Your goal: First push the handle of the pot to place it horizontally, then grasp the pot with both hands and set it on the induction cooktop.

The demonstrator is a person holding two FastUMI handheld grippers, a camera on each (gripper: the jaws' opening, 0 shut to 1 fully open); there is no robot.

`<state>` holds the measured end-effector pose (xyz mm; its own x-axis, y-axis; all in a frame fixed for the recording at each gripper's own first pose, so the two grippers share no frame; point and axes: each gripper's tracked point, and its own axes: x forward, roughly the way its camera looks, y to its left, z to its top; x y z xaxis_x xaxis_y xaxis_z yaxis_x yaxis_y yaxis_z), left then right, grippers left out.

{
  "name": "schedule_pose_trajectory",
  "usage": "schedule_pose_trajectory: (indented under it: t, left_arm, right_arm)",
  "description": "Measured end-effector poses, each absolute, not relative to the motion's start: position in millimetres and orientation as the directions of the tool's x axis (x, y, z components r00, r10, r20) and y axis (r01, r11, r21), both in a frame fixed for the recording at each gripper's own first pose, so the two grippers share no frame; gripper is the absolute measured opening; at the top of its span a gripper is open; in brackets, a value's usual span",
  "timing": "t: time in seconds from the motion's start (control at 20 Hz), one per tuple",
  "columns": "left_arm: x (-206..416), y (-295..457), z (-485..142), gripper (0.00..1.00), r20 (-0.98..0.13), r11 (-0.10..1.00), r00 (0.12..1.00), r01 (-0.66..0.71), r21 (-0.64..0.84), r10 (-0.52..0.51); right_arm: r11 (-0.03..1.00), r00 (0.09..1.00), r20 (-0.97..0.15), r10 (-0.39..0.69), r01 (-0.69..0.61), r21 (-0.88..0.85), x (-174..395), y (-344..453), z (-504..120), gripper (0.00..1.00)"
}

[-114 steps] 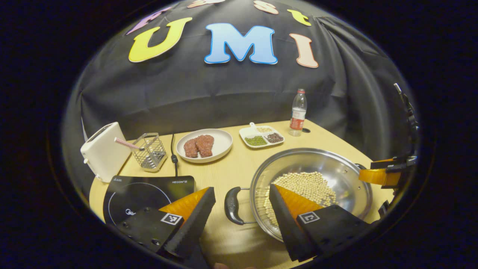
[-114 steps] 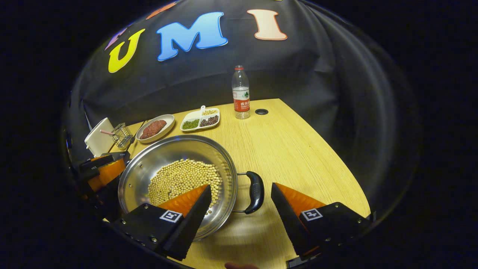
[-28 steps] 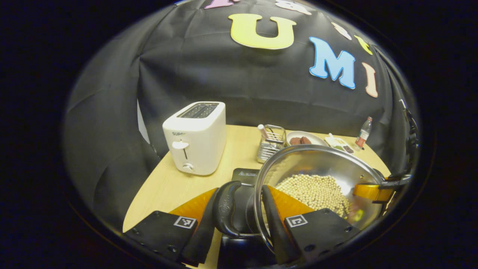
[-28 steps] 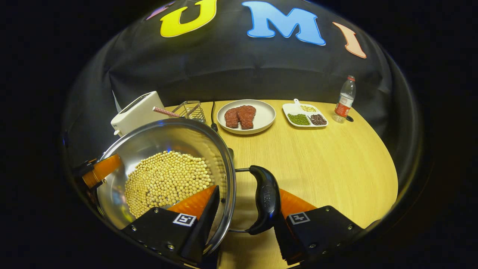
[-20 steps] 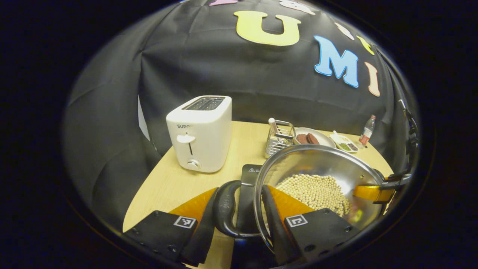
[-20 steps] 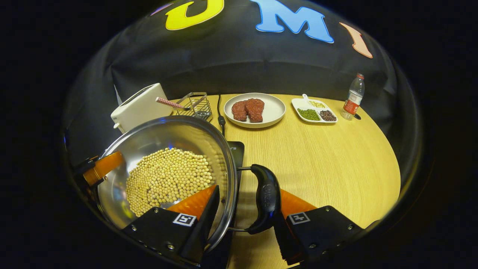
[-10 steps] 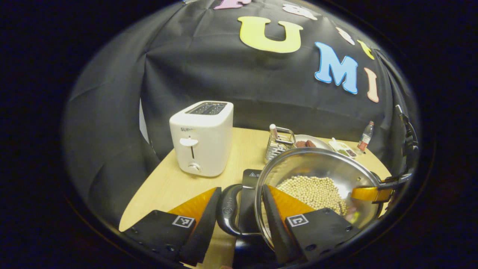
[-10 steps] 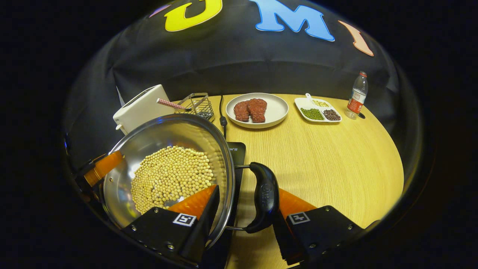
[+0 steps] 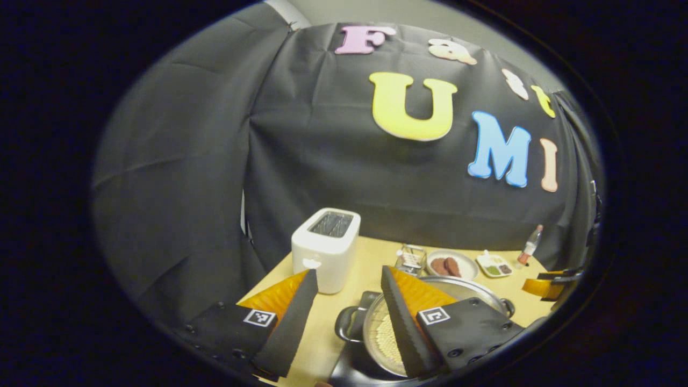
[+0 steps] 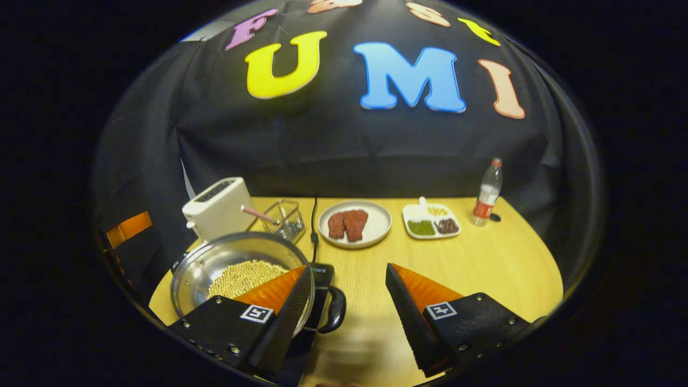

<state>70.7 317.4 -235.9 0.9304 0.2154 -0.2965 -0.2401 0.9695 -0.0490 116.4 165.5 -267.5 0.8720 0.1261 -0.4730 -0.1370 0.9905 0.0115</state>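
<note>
Pot [image 10: 236, 271] of beans sits on the induction cooktop [image 10: 321, 279]. Left hand-held gripper [image 9: 344, 298] and right hand-held gripper [image 10: 349, 293] both hang spread wide, holding nothing.

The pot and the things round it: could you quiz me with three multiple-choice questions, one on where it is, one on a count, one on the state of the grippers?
1. Where is the pot?
A. on the induction cooktop
B. on the plate
C. on the toaster

2. How many meat pieces lie on the plate?
A. one
B. two
C. four

3. How are the left gripper and right gripper?
A. both open, off the handles
B. both shut on the handles
C. one shut

Answers: 1 A, the black cooktop shows under the pot; 2 B, two red pieces lie side by side; 3 A, each gripper's fingers stand apart, holding nothing.
</note>
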Motion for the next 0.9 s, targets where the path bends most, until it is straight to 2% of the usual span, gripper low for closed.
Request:
schedule_pose_trajectory:
  t: [0.2, 0.25, 0.35, 0.4, 0.45, 0.5, 0.55, 0.65, 0.7, 0.75, 0.9]
  left_arm:
    - [54.3, 251.6, -158.1, 0.78, -0.206, 0.979, 0.958, -0.203, -0.008, 0.197]
    - [50.3, 231.5, -139.3, 0.85, -0.182, 0.981, 0.965, -0.192, -0.011, 0.187]
    - [45.4, 185.3, -105.1, 0.77, -0.13, 0.988, 0.981, -0.149, -0.037, 0.143]
    - [43.5, 160.7, -90.3, 0.82, -0.106, 0.991, 0.987, -0.128, -0.048, 0.122]
    - [42.7, 142.6, -77.0, 0.77, -0.088, 0.991, 0.99, -0.117, -0.058, 0.112]
    - [40.1, 125.3, -65.8, 0.91, -0.076, 0.993, 0.993, -0.097, -0.064, 0.092]
    - [37.3, 110.2, -57.8, 0.93, -0.07, 0.994, 0.995, -0.081, -0.071, 0.076]
    - [32.3, 84.3, -45.6, 0.98, -0.064, 0.995, 0.997, -0.055, -0.082, 0.05]
    - [28.9, 72.4, -38.7, 0.93, -0.056, 0.997, 0.998, -0.036, -0.074, 0.032]
    - [19.8, 64.7, -30.0, 0.98, -0.046, 0.998, 0.999, -0.023, -0.057, 0.021]
    - [10.2, 50.1, -17.9, 0.93, -0.04, 1.0, 0.999, -0.001, -0.017, 0.0]
  right_arm:
    - [0.991, 0.945, -0.303, 0.125, -0.132, -0.001, 106.7, 135.0, -161.5, 0.88]
    - [0.992, 0.955, -0.271, 0.123, -0.127, 0.001, 101.4, 126.2, -140.0, 0.88]
    - [0.993, 0.966, -0.231, 0.115, -0.118, 0.002, 84.9, 110.1, -108.5, 0.88]
    - [0.993, 0.97, -0.212, 0.117, -0.12, 0.003, 78.3, 104.5, -95.3, 0.88]
    - [0.993, 0.974, -0.193, 0.118, -0.12, 0.003, 69.7, 97.0, -82.0, 0.88]
    - [0.994, 0.98, -0.163, 0.109, -0.112, -0.006, 61.1, 90.7, -67.3, 0.81]
    - [0.995, 0.986, -0.136, 0.095, -0.1, -0.03, 54.8, 81.9, -53.2, 0.88]
    - [0.995, 0.991, -0.11, 0.081, -0.088, -0.055, 41.1, 69.0, -38.2, 0.9]
    - [0.995, 0.992, -0.097, 0.082, -0.087, -0.047, 35.2, 67.4, -31.4, 0.9]
    - [0.996, 0.993, -0.087, 0.079, -0.083, -0.041, 31.8, 64.8, -27.6, 0.9]
    - [0.997, 0.996, -0.068, 0.059, -0.061, -0.036, 28.8, 53.9, -22.1, 0.9]
